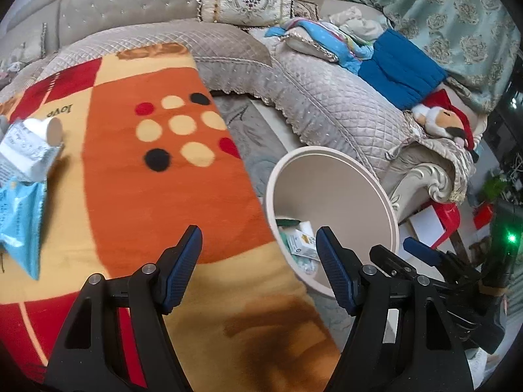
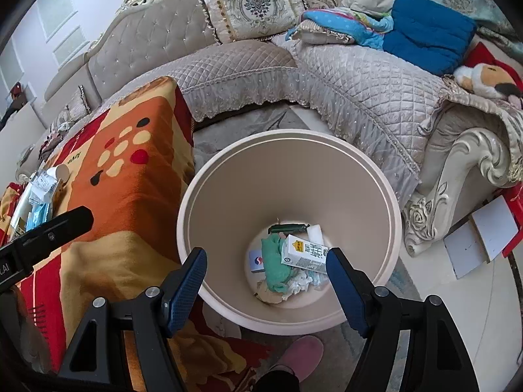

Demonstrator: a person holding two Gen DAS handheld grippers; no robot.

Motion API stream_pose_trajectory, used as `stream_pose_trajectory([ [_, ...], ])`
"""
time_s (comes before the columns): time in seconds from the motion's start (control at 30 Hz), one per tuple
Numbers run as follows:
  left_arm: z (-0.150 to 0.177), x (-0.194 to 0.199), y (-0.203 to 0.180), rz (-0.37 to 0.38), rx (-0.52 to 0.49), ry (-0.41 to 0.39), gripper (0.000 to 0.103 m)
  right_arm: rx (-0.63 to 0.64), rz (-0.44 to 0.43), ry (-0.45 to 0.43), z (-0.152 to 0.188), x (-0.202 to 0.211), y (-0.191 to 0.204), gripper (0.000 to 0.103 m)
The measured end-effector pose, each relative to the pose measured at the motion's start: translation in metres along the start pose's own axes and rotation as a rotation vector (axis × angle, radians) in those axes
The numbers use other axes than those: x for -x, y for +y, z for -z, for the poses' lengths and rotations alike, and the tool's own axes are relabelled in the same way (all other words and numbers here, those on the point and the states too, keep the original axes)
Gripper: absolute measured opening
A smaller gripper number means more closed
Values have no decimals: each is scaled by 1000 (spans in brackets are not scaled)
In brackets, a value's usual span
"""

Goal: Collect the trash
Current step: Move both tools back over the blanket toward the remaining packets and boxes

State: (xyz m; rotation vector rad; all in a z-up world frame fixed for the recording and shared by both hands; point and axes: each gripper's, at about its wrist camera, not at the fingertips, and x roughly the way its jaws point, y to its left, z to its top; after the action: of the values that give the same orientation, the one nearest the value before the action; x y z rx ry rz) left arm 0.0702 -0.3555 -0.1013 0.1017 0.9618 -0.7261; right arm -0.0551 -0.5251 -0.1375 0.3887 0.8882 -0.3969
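Inside bin (image 2: 228,196), carton (image 2: 304,254) lengthwise left-right

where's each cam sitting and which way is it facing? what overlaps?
Left wrist: on the left gripper, angled down over the orange blanket; own open fingers show, the right gripper at right.
Right wrist: on the right gripper, angled down into the bin; own open fingers, the left gripper's finger and a pink slipper show.
Shared: bin, milk carton inside it, blanket, wrappers, sofa.
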Motion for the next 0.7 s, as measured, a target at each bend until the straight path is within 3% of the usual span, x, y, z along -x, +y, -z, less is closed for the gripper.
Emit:
stream_pose_trajectory([
  [0.13, 4, 12, 14, -6, 18, -17, 71, 30, 15, -14, 0, 6, 13, 73],
  [0.37, 19, 34, 49, -88, 35, -46, 71, 87, 20, -46, 1, 18, 43, 73],
  [0.7, 48, 75, 123, -185, 121, -66, 71, 167, -63, -54, 3, 23, 105, 74],
])
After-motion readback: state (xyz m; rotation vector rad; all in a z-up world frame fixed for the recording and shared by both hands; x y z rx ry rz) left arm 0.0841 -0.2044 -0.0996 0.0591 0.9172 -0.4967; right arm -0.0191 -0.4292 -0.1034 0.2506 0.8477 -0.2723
